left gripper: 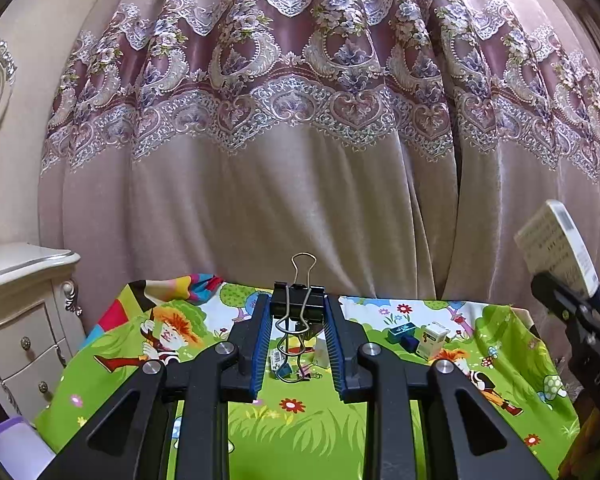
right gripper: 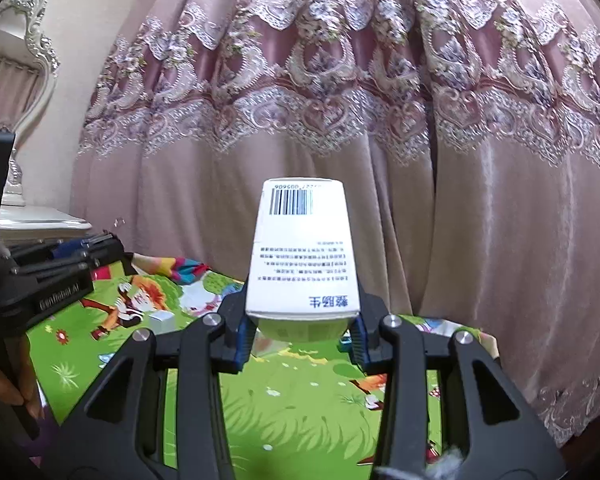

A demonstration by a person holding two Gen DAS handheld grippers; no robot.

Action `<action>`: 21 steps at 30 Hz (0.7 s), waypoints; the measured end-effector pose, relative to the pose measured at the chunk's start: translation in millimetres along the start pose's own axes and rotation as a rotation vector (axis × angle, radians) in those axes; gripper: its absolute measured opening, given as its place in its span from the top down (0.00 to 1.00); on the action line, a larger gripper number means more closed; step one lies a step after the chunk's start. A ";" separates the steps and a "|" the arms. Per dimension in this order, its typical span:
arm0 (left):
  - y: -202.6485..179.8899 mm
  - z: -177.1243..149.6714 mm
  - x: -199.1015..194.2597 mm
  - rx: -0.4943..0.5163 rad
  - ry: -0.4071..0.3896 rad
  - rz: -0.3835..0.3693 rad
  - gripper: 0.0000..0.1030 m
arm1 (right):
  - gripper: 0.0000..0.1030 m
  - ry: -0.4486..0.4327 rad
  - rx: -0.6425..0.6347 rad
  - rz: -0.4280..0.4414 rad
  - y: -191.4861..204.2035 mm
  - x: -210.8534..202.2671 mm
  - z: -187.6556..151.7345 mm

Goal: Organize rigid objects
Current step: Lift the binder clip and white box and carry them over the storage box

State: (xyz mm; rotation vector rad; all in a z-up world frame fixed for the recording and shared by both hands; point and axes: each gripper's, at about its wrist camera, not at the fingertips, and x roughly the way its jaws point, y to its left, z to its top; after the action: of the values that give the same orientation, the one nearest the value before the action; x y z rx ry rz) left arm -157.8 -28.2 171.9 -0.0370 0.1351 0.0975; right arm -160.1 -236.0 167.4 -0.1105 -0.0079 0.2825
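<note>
Left claw [left gripper: 298, 312] is clenched on a black binder clip [left gripper: 297, 300], dead centre of its frame, held up above the cartoon-print cloth [left gripper: 308, 428] on the worktop. Right claw [right gripper: 302, 320] is grasping a white box [right gripper: 303, 256] with a barcode, middle of its view, against the pink curtain [right gripper: 300, 100]. Lower right of the left view, a small white carton [left gripper: 432, 339] and a blue box [left gripper: 404, 334] sit on the cloth.

Black gripper [left gripper: 298, 340] frames, blue ribbed fingers [left gripper: 261, 344], perhaps rubber.
</note>
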 end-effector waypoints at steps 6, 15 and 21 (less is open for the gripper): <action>10.1 2.9 -22.1 -0.002 -0.039 0.012 0.74 | 0.58 -0.007 -0.001 0.032 12.7 -3.8 12.1; 43.9 4.4 -41.5 -0.058 -0.062 0.049 0.74 | 0.58 -0.019 -0.030 0.122 41.8 -13.2 22.6; 74.3 -11.1 -55.7 -0.078 -0.006 0.092 0.74 | 0.58 0.001 -0.062 0.227 71.0 -14.5 20.3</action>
State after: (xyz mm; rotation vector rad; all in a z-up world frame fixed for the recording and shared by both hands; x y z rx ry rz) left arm -221.6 39.9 166.2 -0.1081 0.1272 0.1945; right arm -194.2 -170.1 179.8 -0.1741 -0.0029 0.5088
